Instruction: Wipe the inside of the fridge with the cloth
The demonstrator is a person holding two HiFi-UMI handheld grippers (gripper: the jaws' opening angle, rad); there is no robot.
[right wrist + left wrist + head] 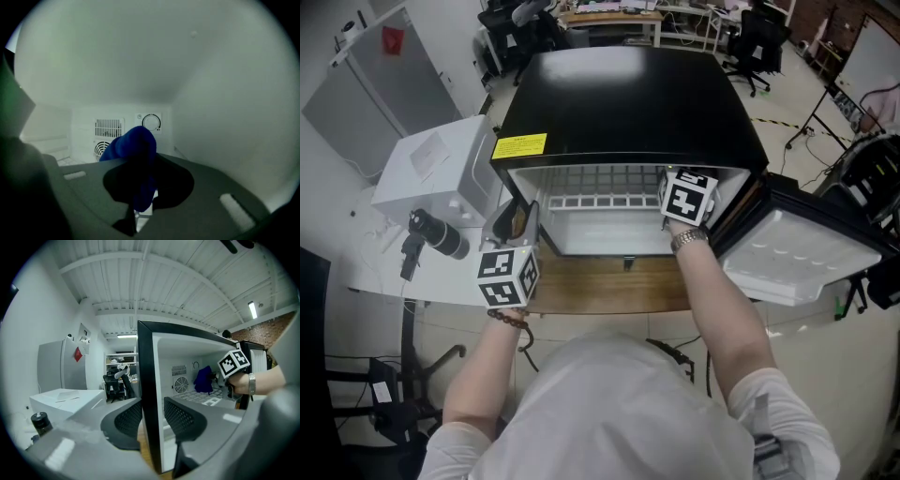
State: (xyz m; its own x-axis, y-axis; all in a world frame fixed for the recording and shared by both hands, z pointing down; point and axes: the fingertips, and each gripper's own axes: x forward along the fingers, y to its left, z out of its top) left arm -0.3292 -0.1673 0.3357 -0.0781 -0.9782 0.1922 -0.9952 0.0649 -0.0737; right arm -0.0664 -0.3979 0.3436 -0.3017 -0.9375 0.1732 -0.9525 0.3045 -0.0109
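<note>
The black mini fridge [628, 94] stands open on a wooden top [609, 281]. My left gripper [522, 220] is at the front of the fridge's left wall [149, 394]. In the left gripper view one jaw lies on each side of that wall, shut on it [152, 416]. My right gripper [687, 199] reaches into the upper right of the compartment, its fingertips hidden under the fridge top. It is shut on a blue cloth [133, 150] that bunches up above the jaws [140, 187]. The cloth [204, 379] hangs close to the back wall, near the right side wall.
The fridge door [802, 253] hangs open to the right. A wire shelf [609, 187] crosses the compartment. A vent grille [108, 126] and a dial [151, 122] sit on the back wall. A white box [441, 173] and a black camera lens [436, 234] are at the left.
</note>
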